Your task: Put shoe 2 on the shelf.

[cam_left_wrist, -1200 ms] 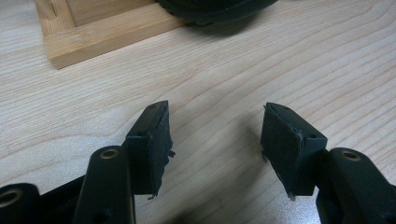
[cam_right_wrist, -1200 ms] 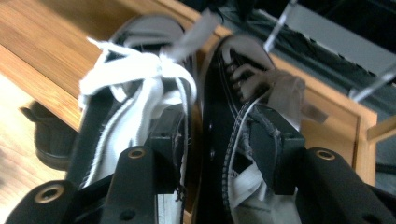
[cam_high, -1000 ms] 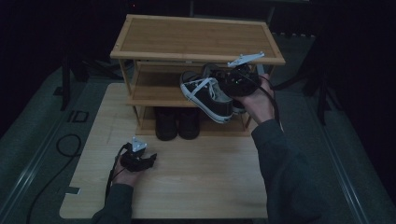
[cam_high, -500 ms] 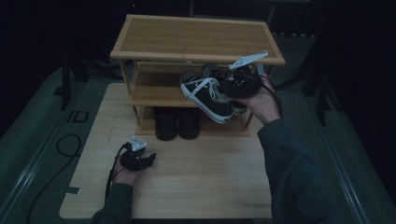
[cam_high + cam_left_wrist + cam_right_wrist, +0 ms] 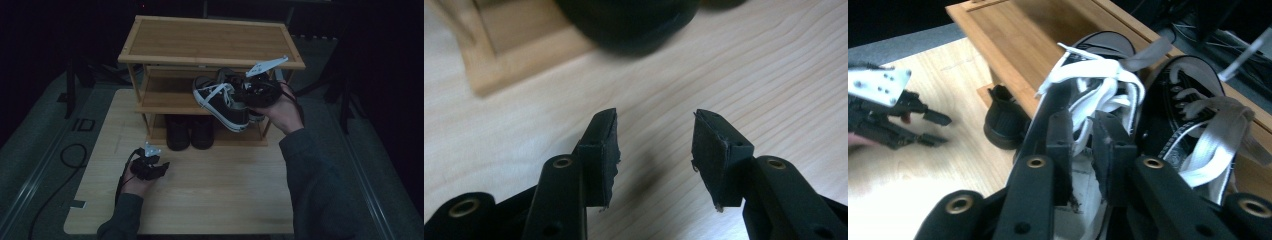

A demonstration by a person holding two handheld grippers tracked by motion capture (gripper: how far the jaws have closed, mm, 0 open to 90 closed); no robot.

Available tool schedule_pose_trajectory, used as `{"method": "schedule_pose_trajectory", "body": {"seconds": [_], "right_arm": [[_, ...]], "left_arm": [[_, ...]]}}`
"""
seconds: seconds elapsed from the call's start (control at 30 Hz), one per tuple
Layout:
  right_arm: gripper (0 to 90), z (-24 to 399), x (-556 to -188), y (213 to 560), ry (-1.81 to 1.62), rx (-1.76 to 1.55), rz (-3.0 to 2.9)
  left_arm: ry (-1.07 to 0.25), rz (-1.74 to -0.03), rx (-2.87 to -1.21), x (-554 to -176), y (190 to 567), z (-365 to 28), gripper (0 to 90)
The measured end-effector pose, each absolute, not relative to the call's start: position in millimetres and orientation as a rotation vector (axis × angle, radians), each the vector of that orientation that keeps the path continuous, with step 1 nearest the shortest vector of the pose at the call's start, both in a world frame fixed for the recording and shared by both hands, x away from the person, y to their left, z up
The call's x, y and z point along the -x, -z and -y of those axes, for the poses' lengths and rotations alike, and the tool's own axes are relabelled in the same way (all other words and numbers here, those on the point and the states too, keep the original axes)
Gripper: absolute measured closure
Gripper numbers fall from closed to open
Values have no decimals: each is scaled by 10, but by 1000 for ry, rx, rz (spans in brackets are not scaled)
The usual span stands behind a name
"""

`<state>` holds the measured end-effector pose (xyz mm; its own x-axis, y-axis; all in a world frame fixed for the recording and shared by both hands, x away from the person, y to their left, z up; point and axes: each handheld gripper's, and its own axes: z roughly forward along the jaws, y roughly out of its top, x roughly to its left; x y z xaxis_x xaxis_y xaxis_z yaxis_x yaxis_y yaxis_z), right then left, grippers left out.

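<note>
The one marking I can read is "ID", in pale letters on the dark floor mat [image 5: 82, 124] left of my table [image 5: 200, 200], seen in the high view; it may be part of a longer word. The sneakers [image 5: 222, 102] I am handling show no legible brand.

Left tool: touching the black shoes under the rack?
Apart. In the high view the left tool hovers over bare table, short of the black shoes.

Black canvas sneaker with white laces and sole [image 5: 220, 102] is tilting toe-out over the wooden rack's middle shelf [image 5: 165, 97], beside its mate [image 5: 1193, 120].
</note>
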<state>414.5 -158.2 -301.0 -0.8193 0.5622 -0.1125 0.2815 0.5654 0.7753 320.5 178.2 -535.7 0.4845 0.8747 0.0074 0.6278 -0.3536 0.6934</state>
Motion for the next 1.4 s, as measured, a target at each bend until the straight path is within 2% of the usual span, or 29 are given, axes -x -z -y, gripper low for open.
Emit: {"method": "schedule_pose_trajectory", "body": {"seconds": [0.03, 0.13, 0.17, 0.27, 0.6, 0.83, 1.1, 1.4], "right_arm": [[802, 1586, -4116, 3004, -1131, -662, -2463], [832, 1589, -4085, 2994, -1138, -637, -2462], [880, 1601, -4064, 2987, -1165, -623, -2471], [897, 1613, -4041, 2987, -1176, -605, -2484], [899, 1646, -3913, 3013, -1232, -537, -2513], [899, 1643, -3826, 3056, -1234, -488, -2532], [899, 1614, -3771, 3135, -1212, -450, -2560], [899, 1599, -3732, 3237, -1168, -416, -2595]], "left_arm": [[-504, -1228, -2101, -3209, 5316, -1764, 587], [-488, -1197, -2092, -3231, 5194, -1738, 616], [-480, -1185, -2086, -3253, 5119, -1720, 646], [-468, -1172, -2082, -3282, 5049, -1705, 661], [-493, -1125, -2065, -3382, 4715, -1623, 688], [-522, -1125, -2069, -3440, 4578, -1594, 742], [-532, -1114, -2073, -3488, 4469, -1587, 895], [-558, -1079, -2069, -3529, 4330, -1511, 900]]}}
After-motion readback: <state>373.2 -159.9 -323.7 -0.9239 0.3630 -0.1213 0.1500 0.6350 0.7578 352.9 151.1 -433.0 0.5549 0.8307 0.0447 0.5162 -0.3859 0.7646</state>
